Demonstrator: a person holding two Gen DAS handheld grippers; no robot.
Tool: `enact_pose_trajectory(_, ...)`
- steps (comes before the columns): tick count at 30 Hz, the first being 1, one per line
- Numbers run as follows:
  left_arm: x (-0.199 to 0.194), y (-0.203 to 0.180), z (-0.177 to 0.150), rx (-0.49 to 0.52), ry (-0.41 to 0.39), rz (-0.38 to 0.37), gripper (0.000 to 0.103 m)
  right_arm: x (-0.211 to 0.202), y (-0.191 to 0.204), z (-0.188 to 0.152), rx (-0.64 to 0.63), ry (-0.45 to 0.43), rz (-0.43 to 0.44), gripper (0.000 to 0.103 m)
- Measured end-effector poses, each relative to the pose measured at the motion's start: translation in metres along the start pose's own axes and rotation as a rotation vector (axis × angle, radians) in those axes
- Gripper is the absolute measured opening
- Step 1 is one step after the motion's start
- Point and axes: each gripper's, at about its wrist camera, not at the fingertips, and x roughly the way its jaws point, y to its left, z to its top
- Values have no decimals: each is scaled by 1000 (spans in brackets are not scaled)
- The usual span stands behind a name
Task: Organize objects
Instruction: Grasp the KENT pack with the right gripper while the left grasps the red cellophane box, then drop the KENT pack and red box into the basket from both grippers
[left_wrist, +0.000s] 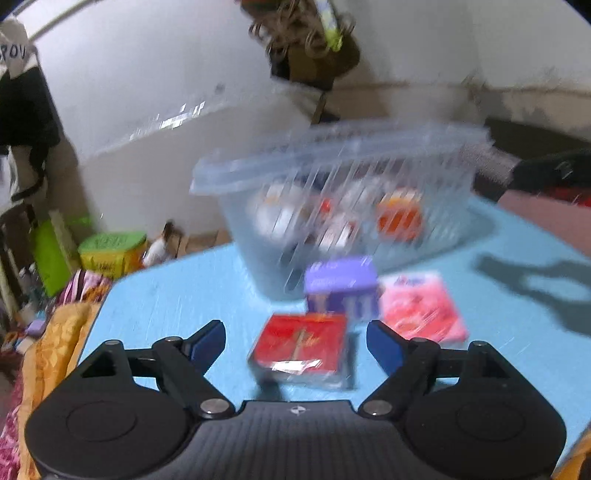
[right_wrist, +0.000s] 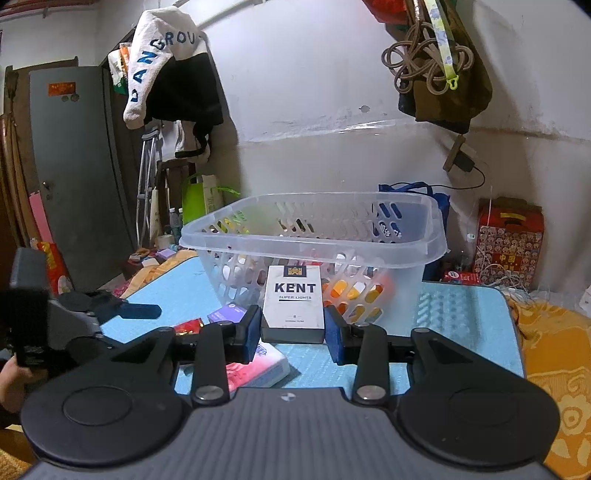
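My right gripper (right_wrist: 292, 328) is shut on a white Kent cigarette pack (right_wrist: 293, 302) and holds it upright just in front of the clear plastic basket (right_wrist: 314, 236). My left gripper (left_wrist: 295, 343) is open and empty above the blue table, with a red box (left_wrist: 301, 347) between its fingers and below them. A purple box (left_wrist: 341, 290) and a pink packet (left_wrist: 421, 308) lie just beyond, next to the basket (left_wrist: 332, 177), which holds several small items. The left wrist view is blurred. The left gripper also shows in the right wrist view (right_wrist: 110, 310).
The blue table (right_wrist: 461, 314) is edged by yellow patterned cloth (right_wrist: 554, 350). A red carton (right_wrist: 509, 243) and a blue bag (right_wrist: 406, 192) stand behind the basket. Clothes, bags and a grey door (right_wrist: 74, 177) line the wall at left.
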Motion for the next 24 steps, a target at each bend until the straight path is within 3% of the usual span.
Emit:
enact_pose_trajectory(4, 13, 11, -1, -70, 51, -42, 86, 0, 0, 0, -1, 5, 2, 40)
enact_pose_trajectory(5, 16, 10, -2, -70, 63, -54, 83, 0, 0, 0, 0, 5, 2, 40)
enact_pose_trajectory(6, 19, 9, -3, -62, 73, -67, 73, 0, 0, 0, -2, 5, 3, 40)
enact_pose_trajectory(8, 19, 9, -3, -61, 66, -81, 67, -1, 2, 0, -10, 5, 2, 40)
enact_pose_trajectory(15, -27, 15, 3, -84, -115, -9, 67, -11, 6, 4, -24, -38, -3, 40)
enact_pose_trajectory(24, -80, 21, 34, -133, -284, -14, 67, -23, 4, 18, -7, -113, -18, 40)
